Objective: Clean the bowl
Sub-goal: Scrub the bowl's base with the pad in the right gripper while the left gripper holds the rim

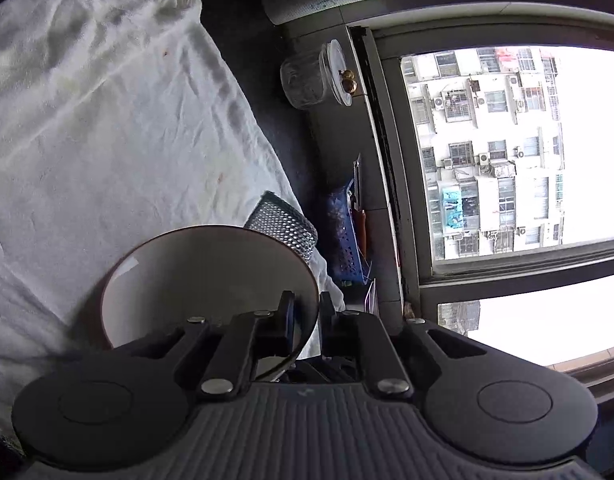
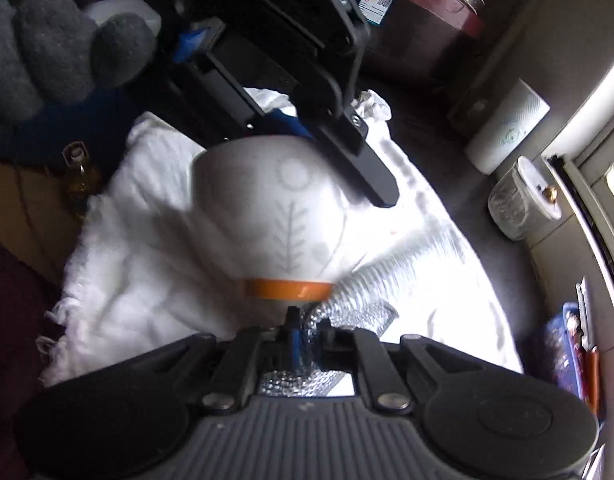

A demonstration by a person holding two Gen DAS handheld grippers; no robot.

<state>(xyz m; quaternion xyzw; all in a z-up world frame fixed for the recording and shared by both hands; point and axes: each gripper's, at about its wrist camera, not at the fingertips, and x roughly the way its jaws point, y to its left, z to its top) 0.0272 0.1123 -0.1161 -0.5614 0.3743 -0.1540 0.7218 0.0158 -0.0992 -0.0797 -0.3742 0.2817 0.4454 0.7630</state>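
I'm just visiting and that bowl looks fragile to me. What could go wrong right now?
The left gripper pinches only the rim of the bowl, so scrubbing force might twist it loose; the white cloth underneath would probably soften a fall. The right gripper holds the silvery scrubber against the bowl's outside, and the blur suggests quick strokes that could slip off. The glass jar nearby might get knocked.

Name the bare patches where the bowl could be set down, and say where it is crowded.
Free: the white cloth left of the bowl, and its far stretch toward the glass jar. Crowded: the sill strip holding the jar and blue basket, and beside the silvery scrubber.
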